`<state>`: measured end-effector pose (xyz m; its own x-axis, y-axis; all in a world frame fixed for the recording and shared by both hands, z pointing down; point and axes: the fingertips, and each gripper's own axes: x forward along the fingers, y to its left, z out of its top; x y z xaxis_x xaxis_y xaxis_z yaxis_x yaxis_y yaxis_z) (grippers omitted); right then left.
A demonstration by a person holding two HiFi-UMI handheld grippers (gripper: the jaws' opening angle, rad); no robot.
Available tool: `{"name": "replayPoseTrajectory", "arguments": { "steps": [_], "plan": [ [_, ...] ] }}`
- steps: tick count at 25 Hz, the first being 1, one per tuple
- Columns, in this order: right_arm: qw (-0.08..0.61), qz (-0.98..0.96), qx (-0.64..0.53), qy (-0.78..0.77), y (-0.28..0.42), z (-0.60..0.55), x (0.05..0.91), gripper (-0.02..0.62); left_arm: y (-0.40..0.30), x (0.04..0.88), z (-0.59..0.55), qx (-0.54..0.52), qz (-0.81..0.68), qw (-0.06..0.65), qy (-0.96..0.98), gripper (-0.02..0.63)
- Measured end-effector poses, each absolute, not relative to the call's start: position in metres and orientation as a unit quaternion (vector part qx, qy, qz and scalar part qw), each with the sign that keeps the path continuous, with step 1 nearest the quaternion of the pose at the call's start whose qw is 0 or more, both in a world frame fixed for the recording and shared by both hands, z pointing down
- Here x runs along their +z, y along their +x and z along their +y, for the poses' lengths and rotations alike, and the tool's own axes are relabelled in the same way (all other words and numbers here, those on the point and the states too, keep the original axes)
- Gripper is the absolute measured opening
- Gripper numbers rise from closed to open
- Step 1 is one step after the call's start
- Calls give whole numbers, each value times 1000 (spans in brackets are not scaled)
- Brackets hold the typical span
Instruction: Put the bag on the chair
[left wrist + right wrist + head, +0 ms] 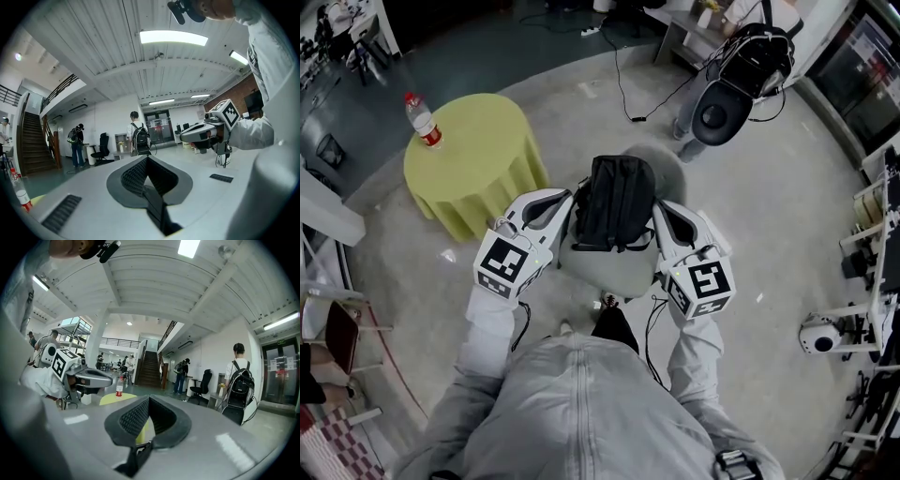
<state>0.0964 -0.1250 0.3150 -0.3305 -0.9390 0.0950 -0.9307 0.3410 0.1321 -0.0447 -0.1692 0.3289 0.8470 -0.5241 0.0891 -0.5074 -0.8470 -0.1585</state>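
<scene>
judging by how things lie, the task looks all but done. the bag (614, 202) rests on the chair (609, 274), its dark bulk covering most of the grey seat, with pale seat showing below it and a grey curve of the chair behind it.

the left gripper (562, 199) sits just beside the bag's left edge and the right gripper (661, 211) just beside its right edge. whether either tip touches the fabric cannot be told from the head view. each gripper's own view looks out across the room rather than at the bag, and in each the two ribbed pads meet at their far tips with nothing caught between them — so both are closed and empty, and neither holds a strap or handle.

what seems left is small: drawing both grippers clear, and perhaps seeing that the bag stays put, since it reaches close to the front edge of the seat. a strap loop hangs at its near side — worth avoiding on the way out.

the table (473, 159) with a bottle (422, 120) stands to the left, well apart from the chair.
</scene>
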Motion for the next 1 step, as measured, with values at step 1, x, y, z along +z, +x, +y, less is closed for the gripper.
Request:
{"name": "replayPoseTrajectory", "arguments": {
  "steps": [1],
  "plan": [
    [78, -815, -26, 573, 97, -126, 316, 9, -44, 330, -170, -66, 269, 65, -959, 6]
  ]
}}
